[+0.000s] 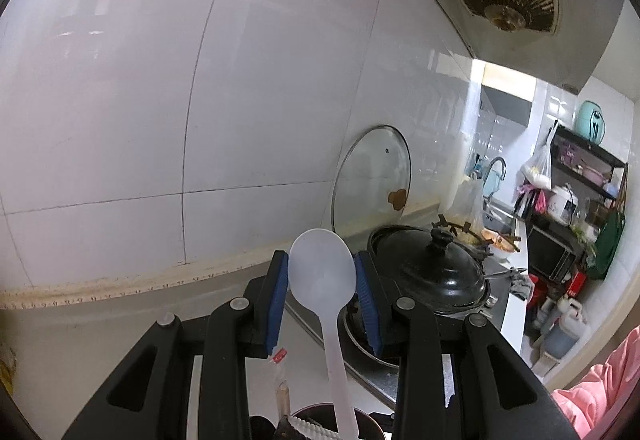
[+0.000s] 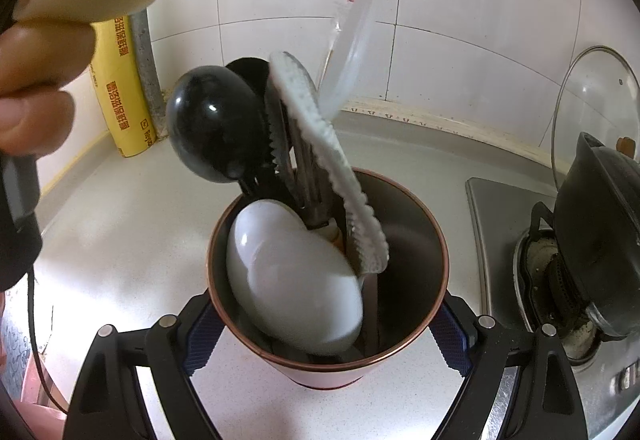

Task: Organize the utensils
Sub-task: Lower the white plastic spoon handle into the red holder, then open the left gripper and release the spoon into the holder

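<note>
In the right wrist view a hand [image 2: 36, 79] fills the far left, fingers curled around a dark handle with a cable hanging below it. Behind it a yellow box [image 2: 124, 87] of wrap stands upright in the counter's corner against the tiled wall.

At centre the right gripper [image 2: 326, 336] clasps a holder [image 2: 424, 236], a dark cup with a copper rim, its blue pads pressed to either side of the wall. The holder stands on the pale counter [image 2: 120, 240]. Inside it lean a black ladle [image 2: 212, 123], a serrated tool [image 2: 280, 143], a white ridged paddle [image 2: 332, 167] and, nearest the camera, a white spoon [image 2: 296, 280] bowl up.

Above the holder hangs a clear spoon [image 2: 352, 51], handle pointing down towards the holder's back rim and not yet inside. In the left wrist view the left gripper [image 1: 321, 282] holds this spoon by the bowl, a blue pad pressed to each side, the handle dropping toward the holder's rim at the bottom edge.

To the right lies the stove [image 2: 500, 224] with a black pot [image 2: 600, 220] on its burner, lid on. A glass lid [image 2: 592, 99] leans on the wall behind it. In the left wrist view a pink sleeve [image 1: 600, 392] shows at the lower right.
</note>
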### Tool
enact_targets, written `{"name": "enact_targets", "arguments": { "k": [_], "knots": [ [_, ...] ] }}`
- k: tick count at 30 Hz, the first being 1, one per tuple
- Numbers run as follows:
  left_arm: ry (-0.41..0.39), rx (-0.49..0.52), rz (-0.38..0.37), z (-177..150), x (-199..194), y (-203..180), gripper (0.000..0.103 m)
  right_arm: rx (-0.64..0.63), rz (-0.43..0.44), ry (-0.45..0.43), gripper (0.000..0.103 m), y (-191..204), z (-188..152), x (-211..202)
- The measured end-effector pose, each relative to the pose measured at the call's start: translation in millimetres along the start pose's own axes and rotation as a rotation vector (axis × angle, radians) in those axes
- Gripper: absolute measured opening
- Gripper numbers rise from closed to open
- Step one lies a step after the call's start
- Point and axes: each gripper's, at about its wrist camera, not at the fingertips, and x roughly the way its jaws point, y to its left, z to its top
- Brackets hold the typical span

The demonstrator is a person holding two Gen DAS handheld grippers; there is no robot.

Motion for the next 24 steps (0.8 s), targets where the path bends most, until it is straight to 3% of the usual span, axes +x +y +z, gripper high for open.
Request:
{"name": "enact_targets", "arguments": {
  "k": [8,17,24],
  "knots": [
    [-0.004,0.001,0.011,-3,-6,-2,0.035,0.002,0.002,0.0,0.09,-1,-1,-1],
    [-0.052,-0.052,0.053,-24,-42,4,0.036,0.003,0.002,0.001,0.09,-1,-1,0],
    [-0.041,-0.082,0.073,-37,-67,10,0.036,0.005,0.004,0.001,0.09,-2,0,-1]
  ]
}}
